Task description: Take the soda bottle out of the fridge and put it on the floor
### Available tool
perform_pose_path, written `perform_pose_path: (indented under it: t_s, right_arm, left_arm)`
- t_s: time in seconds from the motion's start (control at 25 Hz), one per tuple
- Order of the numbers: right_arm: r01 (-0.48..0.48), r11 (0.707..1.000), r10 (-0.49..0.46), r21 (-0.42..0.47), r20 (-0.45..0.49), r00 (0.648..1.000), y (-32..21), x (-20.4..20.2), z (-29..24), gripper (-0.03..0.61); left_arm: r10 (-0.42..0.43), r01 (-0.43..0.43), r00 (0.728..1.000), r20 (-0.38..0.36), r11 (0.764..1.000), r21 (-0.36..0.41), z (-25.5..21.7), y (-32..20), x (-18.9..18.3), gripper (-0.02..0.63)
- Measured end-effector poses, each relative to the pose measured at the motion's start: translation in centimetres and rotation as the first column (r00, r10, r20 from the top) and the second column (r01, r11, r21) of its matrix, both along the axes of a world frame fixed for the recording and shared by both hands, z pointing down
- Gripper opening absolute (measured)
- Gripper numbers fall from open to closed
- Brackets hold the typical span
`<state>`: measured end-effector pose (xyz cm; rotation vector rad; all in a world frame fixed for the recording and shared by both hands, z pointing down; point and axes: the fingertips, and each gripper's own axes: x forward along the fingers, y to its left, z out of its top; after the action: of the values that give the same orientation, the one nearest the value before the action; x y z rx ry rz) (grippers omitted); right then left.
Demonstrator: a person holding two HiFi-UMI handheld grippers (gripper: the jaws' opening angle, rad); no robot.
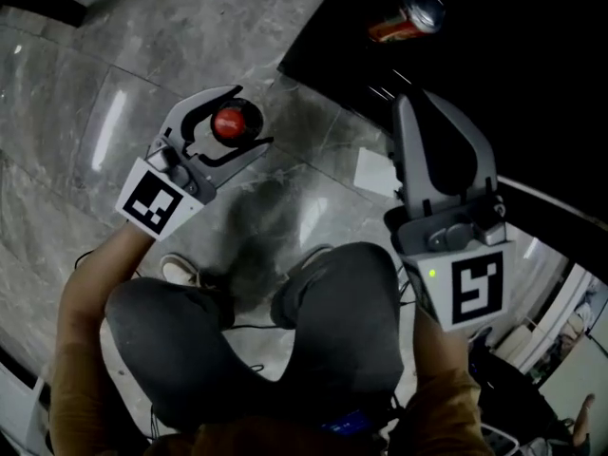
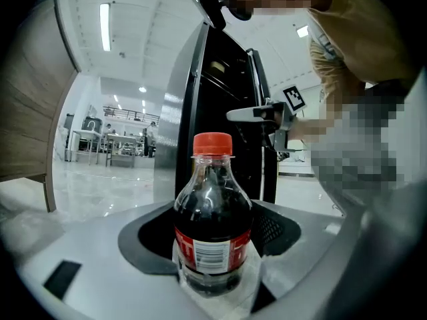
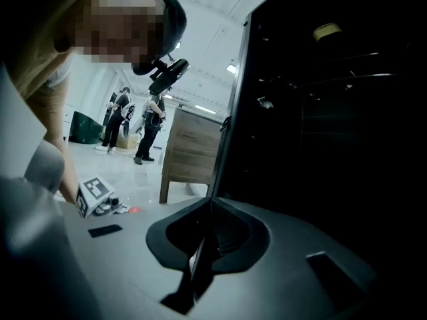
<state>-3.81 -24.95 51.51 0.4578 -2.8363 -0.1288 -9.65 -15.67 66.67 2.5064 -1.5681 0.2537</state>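
My left gripper (image 1: 249, 119) is clamped on the soda bottle (image 1: 231, 122), with both jaws against the body at the label (image 2: 212, 245) and the red cap (image 2: 213, 143) above them. The bottle is outside the fridge (image 1: 494, 74), to the left of its dark open front and over the grey marble floor (image 1: 104, 93). I cannot tell whether its base touches the floor. My right gripper (image 1: 425, 103) has its jaws pressed together with nothing between them, and it sits at the fridge's edge. A red can (image 1: 408, 17) lies inside the fridge.
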Motion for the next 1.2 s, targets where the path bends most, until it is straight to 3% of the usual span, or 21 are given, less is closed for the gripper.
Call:
perform_pose_path:
  t_s: [0.16, 0.48, 0.68, 1.2]
  right_arm:
    - [-0.021, 1.0, 0.02, 0.009, 0.049, 0.999, -0.3, -0.6, 1.1, 0.003]
    - [0.03, 0.998, -0.032, 0.05, 0.033, 0.999, 0.9, -2.4, 3.2, 0.003]
    - [0.064, 0.991, -0.06, 0.118, -0.037, 0.997, 1.5, -2.4, 3.6, 0.003]
    - [0.096, 0.988, -0.092, 0.123, -0.04, 0.995, 2.2, -2.1, 3.5, 0.003]
  left_arm:
    - [-0.031, 0.031, 1.0, -0.003, 1.0, 0.005, 2.3, -0.4, -1.2, 0.307]
    - [-0.052, 0.052, 0.999, -0.01, 0.998, -0.023, 7.2, -0.5, -1.9, 0.307]
    - [-0.049, 0.049, 0.999, -0.007, 0.997, -0.063, 11.0, -0.9, -1.2, 0.307]
    - [-0.087, 0.085, 0.996, -0.009, 0.986, -0.142, 15.6, -1.7, -0.2, 0.307]
